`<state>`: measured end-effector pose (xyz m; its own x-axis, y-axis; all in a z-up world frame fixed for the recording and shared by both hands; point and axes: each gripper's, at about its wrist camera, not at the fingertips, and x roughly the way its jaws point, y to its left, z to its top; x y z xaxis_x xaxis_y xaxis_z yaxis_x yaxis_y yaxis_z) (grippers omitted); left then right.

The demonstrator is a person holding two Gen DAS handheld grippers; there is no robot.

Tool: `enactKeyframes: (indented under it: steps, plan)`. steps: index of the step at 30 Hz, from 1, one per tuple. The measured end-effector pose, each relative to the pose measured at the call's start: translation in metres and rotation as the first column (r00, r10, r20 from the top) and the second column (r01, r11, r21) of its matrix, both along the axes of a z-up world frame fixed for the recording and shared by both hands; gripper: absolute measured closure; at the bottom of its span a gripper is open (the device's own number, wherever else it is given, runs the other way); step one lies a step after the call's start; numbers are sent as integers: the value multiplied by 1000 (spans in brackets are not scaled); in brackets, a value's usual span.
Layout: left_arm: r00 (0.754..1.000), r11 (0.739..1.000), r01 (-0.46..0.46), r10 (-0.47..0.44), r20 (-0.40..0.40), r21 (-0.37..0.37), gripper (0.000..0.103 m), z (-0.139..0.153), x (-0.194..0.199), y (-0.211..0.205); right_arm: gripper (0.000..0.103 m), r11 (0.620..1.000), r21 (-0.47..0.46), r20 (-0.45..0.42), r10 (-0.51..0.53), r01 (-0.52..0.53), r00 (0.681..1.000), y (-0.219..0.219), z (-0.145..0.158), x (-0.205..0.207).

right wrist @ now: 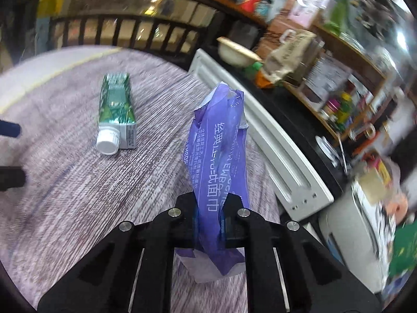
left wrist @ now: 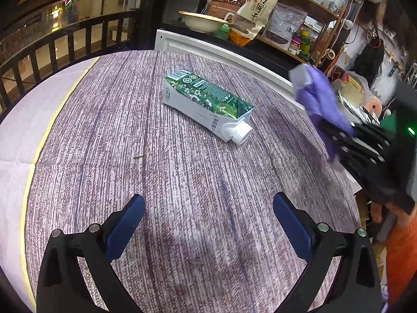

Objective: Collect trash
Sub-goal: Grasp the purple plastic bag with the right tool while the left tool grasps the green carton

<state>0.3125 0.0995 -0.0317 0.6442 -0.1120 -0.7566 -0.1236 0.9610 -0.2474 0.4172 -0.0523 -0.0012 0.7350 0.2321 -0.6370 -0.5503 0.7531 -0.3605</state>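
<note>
The right tool (right wrist: 208, 224) is clamped on a purple wrapper (right wrist: 217, 156) above the tabletop's (left wrist: 156, 182) right edge. The left tool (left wrist: 208, 224) stands apart over bare cloth, the carton (left wrist: 206, 101) lying mid-tabletop, clear all round.

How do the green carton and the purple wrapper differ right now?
The green carton lies flat on its side on the table, untouched; the purple wrapper is lifted clear, pinched in the right gripper. The carton is a rigid box with a white screw cap; the wrapper is thin, crumpled film. The carton sits ahead of the open left gripper. Both are printed packaging.
</note>
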Motion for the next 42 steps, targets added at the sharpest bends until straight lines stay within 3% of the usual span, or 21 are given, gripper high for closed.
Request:
enactKeyframes:
  steps: [5,13,16,19,24,27,33,36,38,42]
  plan:
    - [1000,1000,-29,29,-10,12,6,12,21,-3,92,992,104,-25,-69,71,997,-36,13,-24]
    - [993,995,-97,98,-62,16,6,39,77,-4,91,985,157,-47,-61,68,997,-61,14,-72]
    - [988,991,-98,107,-108,87,6,41,103,-14,91,984,169,-49,-50,58,998,-68,13,-88]
    - [976,987,-113,132,-173,112,7,32,126,-15,91,982,184,-45,-37,44,998,-72,14,-102]
    - [951,977,-199,211,-226,74,12,18,153,-4,91,978,205,-55,-21,31,998,-80,15,-116]
    - [944,973,-212,229,-236,96,13,15,166,-6,91,976,216,-67,-16,31,998,-83,12,-122]
    - [894,954,-294,297,-335,63,18,-9,180,5,91,969,246,-78,-5,24,997,-87,13,-130]
    - [887,949,-305,311,-341,72,21,-16,183,7,91,967,254,-72,-1,19,997,-89,15,-133]
    - [882,947,-309,319,-347,85,29,-20,184,9,91,964,266,-71,-1,20,997,-92,17,-134]
    - [885,943,-316,332,-327,104,37,-20,180,9,91,960,279,-65,-5,23,998,-97,19,-137]
